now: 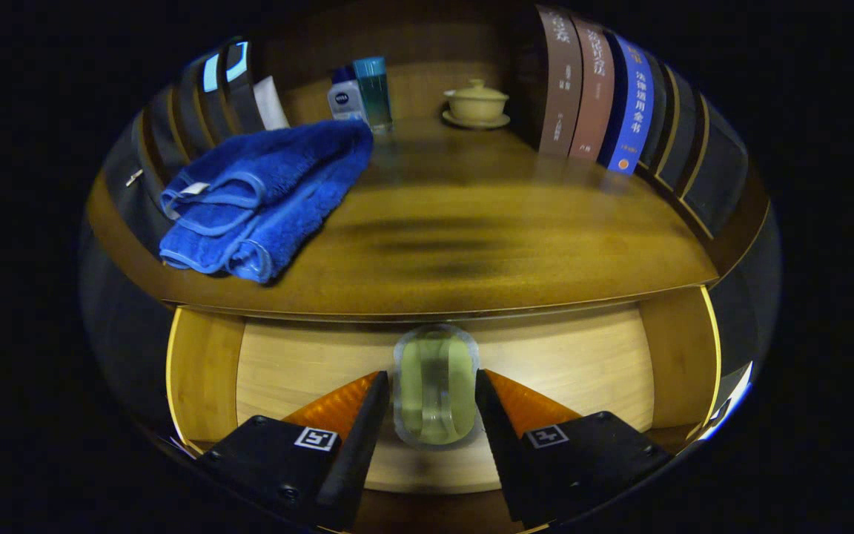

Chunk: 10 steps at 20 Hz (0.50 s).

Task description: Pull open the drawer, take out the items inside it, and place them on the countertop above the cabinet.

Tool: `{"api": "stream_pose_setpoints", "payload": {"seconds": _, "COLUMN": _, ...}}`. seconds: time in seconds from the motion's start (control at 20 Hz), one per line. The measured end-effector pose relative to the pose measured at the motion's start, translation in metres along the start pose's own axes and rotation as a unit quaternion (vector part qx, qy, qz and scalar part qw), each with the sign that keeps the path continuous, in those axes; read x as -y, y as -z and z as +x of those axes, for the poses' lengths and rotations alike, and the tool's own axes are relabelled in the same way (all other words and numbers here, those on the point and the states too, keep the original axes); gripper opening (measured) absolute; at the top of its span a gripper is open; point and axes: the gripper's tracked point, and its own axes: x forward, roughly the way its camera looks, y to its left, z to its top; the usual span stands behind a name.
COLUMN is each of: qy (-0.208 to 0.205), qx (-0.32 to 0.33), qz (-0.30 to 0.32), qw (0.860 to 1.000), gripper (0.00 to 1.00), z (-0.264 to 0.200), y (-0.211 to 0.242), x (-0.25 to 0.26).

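Observation:
My gripper (431,386) is shut on a clear, pale green bottle (435,386), both fingers pressing its sides. The bottle is held over the open wooden drawer (286,363), just below the front edge of the countertop (471,245). A folded blue towel (264,196) lies on the countertop, beyond the fingers and off to the left. The drawer floor visible around the bottle is bare light wood.
At the back of the countertop stand a small white bottle (345,99) and a teal bottle (373,90), with a lidded cream cup on a saucer (477,102) to their right. Upright books (596,93) line the right side, dark binders (223,93) the left.

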Motion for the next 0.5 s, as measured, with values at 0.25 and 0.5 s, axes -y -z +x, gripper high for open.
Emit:
{"api": "stream_pose_setpoints", "payload": {"seconds": 0.25, "qy": 0.019, "qx": -0.036, "qz": -0.013, "qw": 0.999, "gripper": 0.76, "z": 0.014, "y": 0.004, "x": 0.005}}
{"api": "stream_pose_setpoints", "payload": {"seconds": 0.5, "qy": 0.024, "qx": -0.066, "qz": -0.004, "qw": 0.998, "gripper": 0.46, "z": 0.021, "y": 0.010, "x": 0.009}}
